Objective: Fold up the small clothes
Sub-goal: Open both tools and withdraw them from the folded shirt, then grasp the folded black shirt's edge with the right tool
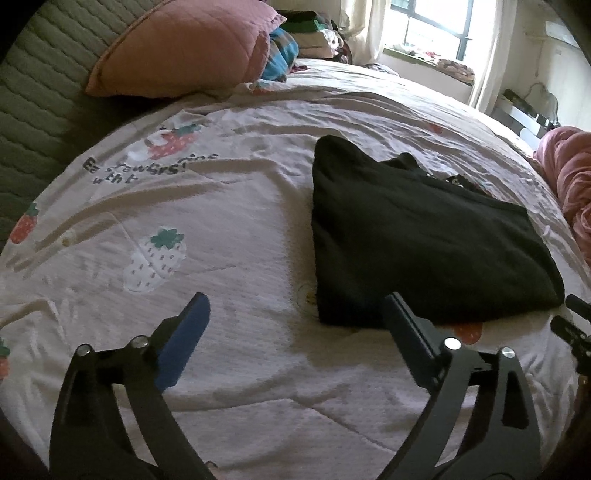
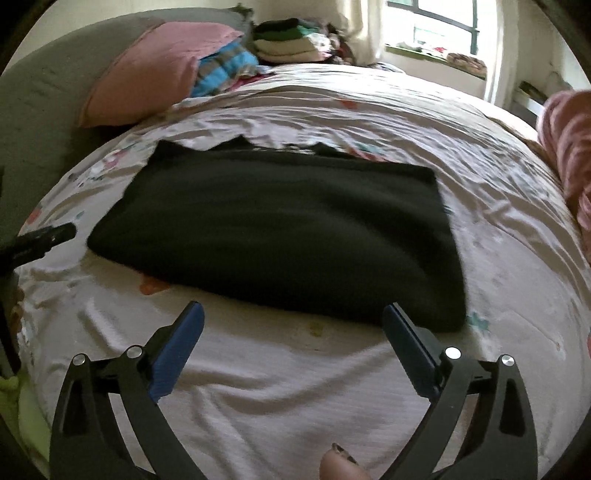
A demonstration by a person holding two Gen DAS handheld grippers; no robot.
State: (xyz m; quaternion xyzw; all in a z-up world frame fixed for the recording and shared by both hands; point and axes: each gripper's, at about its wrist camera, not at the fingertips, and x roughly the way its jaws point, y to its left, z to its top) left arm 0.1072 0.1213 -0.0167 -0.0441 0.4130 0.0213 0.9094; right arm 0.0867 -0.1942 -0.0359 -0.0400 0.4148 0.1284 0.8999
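A black garment (image 1: pixel 417 236) lies folded into a flat rectangle on the white strawberry-print bedspread (image 1: pixel 192 229). It fills the middle of the right wrist view (image 2: pixel 280 232). My left gripper (image 1: pixel 297 306) is open and empty, just in front of the garment's near left corner. My right gripper (image 2: pixel 293 319) is open and empty, just short of the garment's near edge. The right gripper's tip shows at the right edge of the left wrist view (image 1: pixel 576 325). The left gripper's tip shows at the left edge of the right wrist view (image 2: pixel 40 238).
A pink pillow (image 1: pixel 181 48) leans on a green quilted headboard (image 1: pixel 33 92). Folded clothes (image 2: pixel 291 40) are stacked at the far end near the window (image 1: pixel 432 26). A pink blanket (image 1: pixel 569 184) is bunched at the bed's right edge.
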